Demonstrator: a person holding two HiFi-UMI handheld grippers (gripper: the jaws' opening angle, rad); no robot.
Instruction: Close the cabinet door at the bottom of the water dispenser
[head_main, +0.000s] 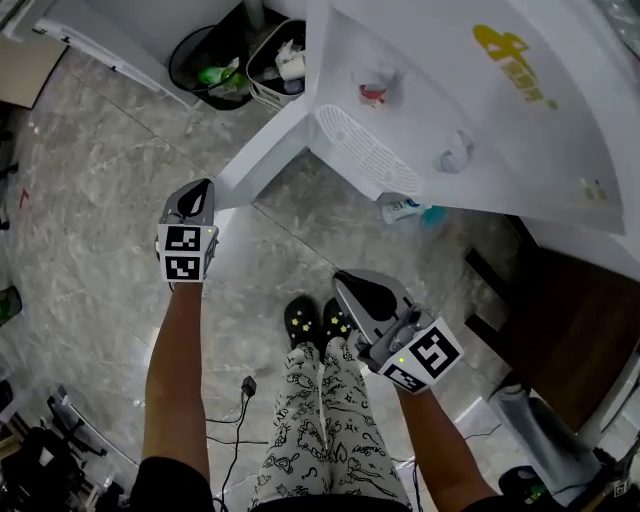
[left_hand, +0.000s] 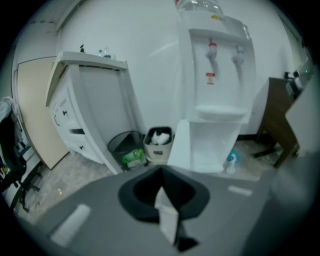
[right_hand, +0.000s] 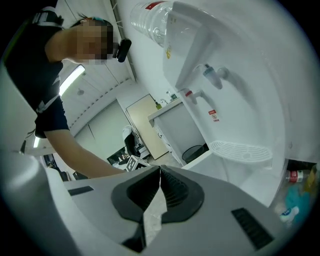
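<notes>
Currently the left hand-held gripper and the right hand-held gripper each have their jaws together on nothing, while the cabinet door of the water dispenser stands swung open just ahead of the left one.

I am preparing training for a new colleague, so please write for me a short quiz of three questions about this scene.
1. True or false: the cabinet door of the water dispenser is already shut.
2. In the left gripper view, what stands on the floor just left of that door? A) two waste bins B) a ladder C) a chair
3. Fill in: the jaws of the left gripper and the right gripper are both ____.

Key: 1 false, the door stands open; 2 A; 3 shut, holding nothing.
</notes>
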